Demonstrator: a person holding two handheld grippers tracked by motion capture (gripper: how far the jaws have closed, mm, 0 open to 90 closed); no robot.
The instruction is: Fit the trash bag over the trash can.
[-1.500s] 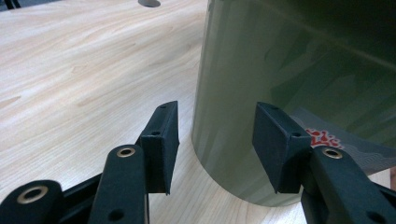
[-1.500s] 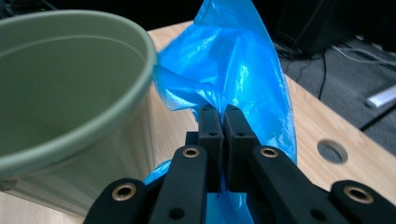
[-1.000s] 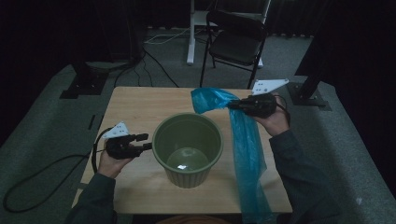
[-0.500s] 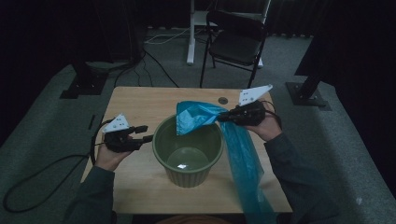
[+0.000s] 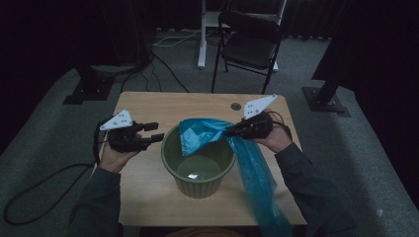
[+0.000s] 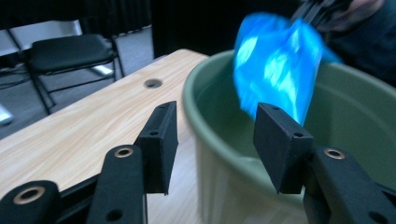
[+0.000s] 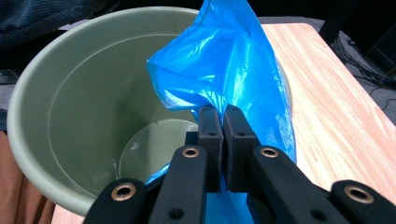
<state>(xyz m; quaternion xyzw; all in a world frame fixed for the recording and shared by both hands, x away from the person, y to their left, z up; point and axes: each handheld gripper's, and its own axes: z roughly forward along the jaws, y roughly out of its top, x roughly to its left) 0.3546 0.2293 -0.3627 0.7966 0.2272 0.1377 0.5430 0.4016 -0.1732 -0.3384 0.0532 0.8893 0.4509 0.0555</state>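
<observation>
The right tool [image 5: 232, 131] was clamped on the crinkly blue plastic bag [image 5: 210, 132], draped over the round green plastic bucket [image 5: 198, 183] mid-table [image 5: 148, 103]. The left tool [image 5: 157, 132], jaws wide and empty, should pinch the bag's free edge to spread its mouth.

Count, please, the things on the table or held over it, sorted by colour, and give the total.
Green: 1, the bucket.
Blue: 1, the plastic bag, pinched in the right claw and draped over the bucket's rim.
Black: 2, the right claw and the left claw, which stands open beside the bucket.
Total: 4
</observation>
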